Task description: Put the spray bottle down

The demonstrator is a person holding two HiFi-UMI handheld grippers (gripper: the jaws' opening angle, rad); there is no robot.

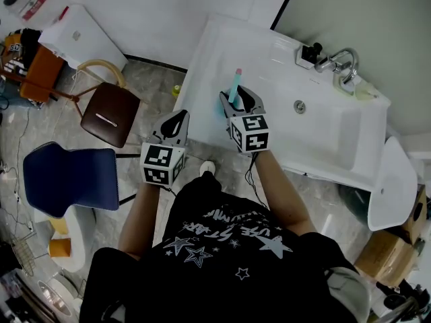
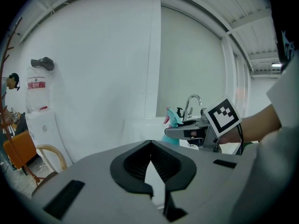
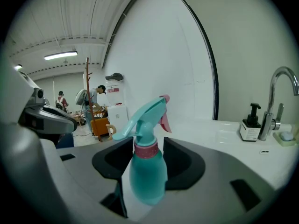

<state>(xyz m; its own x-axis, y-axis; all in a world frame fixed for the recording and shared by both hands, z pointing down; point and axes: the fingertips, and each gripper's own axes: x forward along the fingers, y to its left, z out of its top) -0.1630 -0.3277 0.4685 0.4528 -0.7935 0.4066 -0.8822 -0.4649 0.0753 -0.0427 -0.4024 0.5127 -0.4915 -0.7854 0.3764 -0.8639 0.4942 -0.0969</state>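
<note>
The spray bottle (image 3: 147,171) is teal with a pink collar and nozzle. The left hand-held gripper (image 1: 178,116) and right hand-held gripper (image 1: 236,97) are grey, black-padded, with black-and-white square-patterned marker cubes (image 1: 161,165). The surface (image 1: 269,52) is white.

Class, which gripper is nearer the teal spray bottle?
Right. The right gripper clamps the spray bottle between its jaws; the left gripper hangs to the bottle's left, well apart from it.

From above, my right gripper (image 1: 237,98) hides most of the spray bottle (image 1: 236,84); the distant people (image 3: 98,97) are too small to make out.
</note>
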